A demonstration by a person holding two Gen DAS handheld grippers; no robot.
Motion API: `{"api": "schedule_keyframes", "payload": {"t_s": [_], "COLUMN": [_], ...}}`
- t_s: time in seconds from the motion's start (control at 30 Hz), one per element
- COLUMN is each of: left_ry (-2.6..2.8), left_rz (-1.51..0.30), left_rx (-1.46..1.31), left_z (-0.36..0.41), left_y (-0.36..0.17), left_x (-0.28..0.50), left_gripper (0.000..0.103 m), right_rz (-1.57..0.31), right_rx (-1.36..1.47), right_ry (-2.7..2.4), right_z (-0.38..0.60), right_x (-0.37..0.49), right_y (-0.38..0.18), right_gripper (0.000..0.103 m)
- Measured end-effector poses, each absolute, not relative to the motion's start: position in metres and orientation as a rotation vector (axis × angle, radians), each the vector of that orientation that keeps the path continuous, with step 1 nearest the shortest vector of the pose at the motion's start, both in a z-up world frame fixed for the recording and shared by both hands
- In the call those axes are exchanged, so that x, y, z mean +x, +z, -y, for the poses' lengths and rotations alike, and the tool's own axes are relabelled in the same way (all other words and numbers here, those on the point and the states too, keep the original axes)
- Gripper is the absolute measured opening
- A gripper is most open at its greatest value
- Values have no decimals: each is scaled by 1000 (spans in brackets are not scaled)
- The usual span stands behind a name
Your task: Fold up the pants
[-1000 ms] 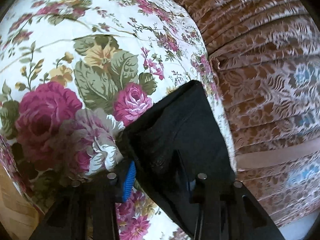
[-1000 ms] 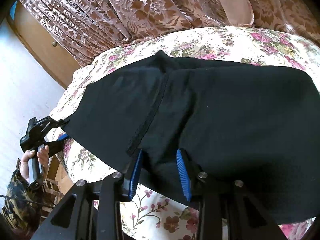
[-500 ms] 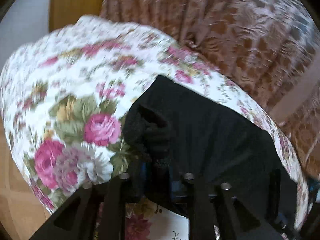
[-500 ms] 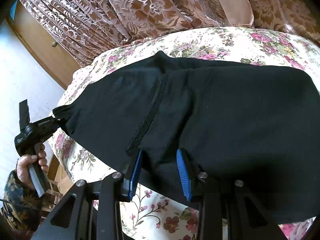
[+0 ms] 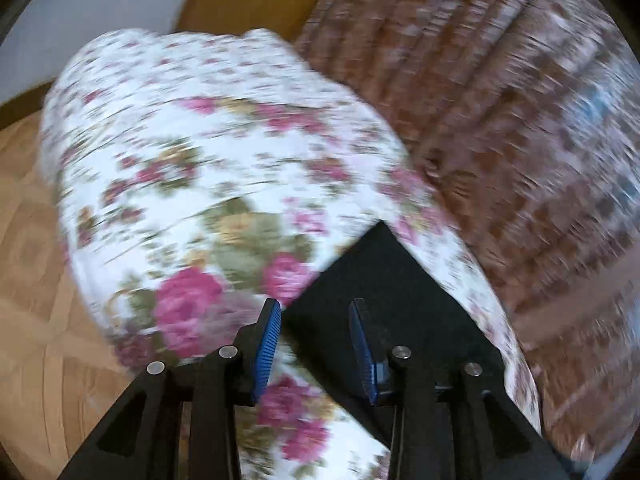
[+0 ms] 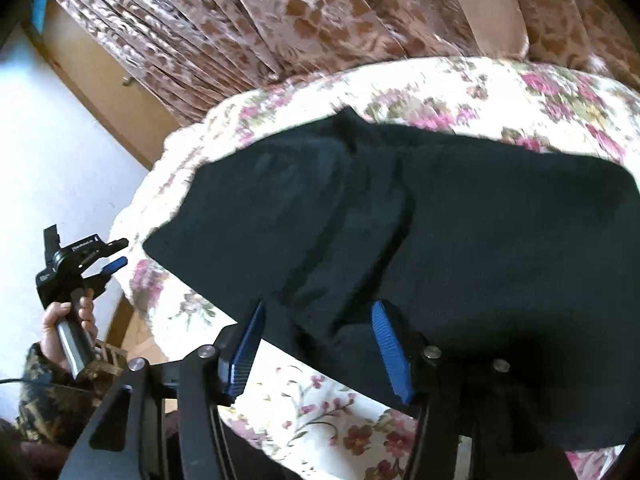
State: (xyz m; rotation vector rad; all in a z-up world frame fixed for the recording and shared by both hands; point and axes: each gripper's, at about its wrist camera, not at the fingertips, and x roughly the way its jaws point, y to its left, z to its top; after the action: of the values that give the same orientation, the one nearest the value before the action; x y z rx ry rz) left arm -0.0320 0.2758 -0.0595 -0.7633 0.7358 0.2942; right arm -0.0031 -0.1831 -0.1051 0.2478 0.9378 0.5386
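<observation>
- Pants (image 6: 460, 220), black, lie spread flat on the floral bedspread (image 6: 440, 84) of a bed, with a patterned brown curtain (image 6: 320, 12) hanging behind it.
- Right gripper (image 6: 318, 344) points down at the near edge of the pants; its blue fingers (image 6: 390, 352) are spreading apart, with a fold of the black cloth lying between them, and the pads no longer press on it.
- Left gripper (image 5: 316, 346) hovers above one corner of the pants (image 5: 384, 300); its fingers (image 5: 267, 344) are also widening and hold nothing, the cloth lying below them.
- From the right wrist view, the left gripper (image 6: 116, 254) sits just off the bed's edge, apart from the pants, held by a hand (image 6: 66, 320) in a patterned sleeve (image 6: 44, 404).
- Left wrist view is blurred.
</observation>
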Motion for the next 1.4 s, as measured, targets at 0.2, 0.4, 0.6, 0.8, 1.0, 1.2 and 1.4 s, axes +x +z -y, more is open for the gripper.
{"api": "schedule_keyframes", "payload": {"t_s": [0.2,0.4,0.6,0.8,1.0,1.2,1.4], "left_ry": [-8,-147,-151,-120,-99,-88,40], "left_rz": [-813,-916,-960,-960,-953,-880,-807], "left_rx": [-589,-440,-414,-425,-420,-580,-736], "left_z": [-198,-140,-131,-138,-138,-180,-248], "left_y": [-61,-83,-100,-113,-117,-102,-99], "left_x": [0,23,31,44,56,21,-25], "left_gripper": [36,36,36,36,35,37,39], "right_rz": [-891,-929,-1016,-1123,-1102,-1054,-912], "right_rx": [333,319,309,202,98,-26,-34], "right_ry": [628,601,538,507,403,375,353], "right_z": [192,175,155,121,112,99,95], "right_x": [25,102,182,227,240,229,206], "right_y": [-73,-66,-86,-119,-138,-127,-81], "right_gripper": [55,49,48,11,8,13,40]}}
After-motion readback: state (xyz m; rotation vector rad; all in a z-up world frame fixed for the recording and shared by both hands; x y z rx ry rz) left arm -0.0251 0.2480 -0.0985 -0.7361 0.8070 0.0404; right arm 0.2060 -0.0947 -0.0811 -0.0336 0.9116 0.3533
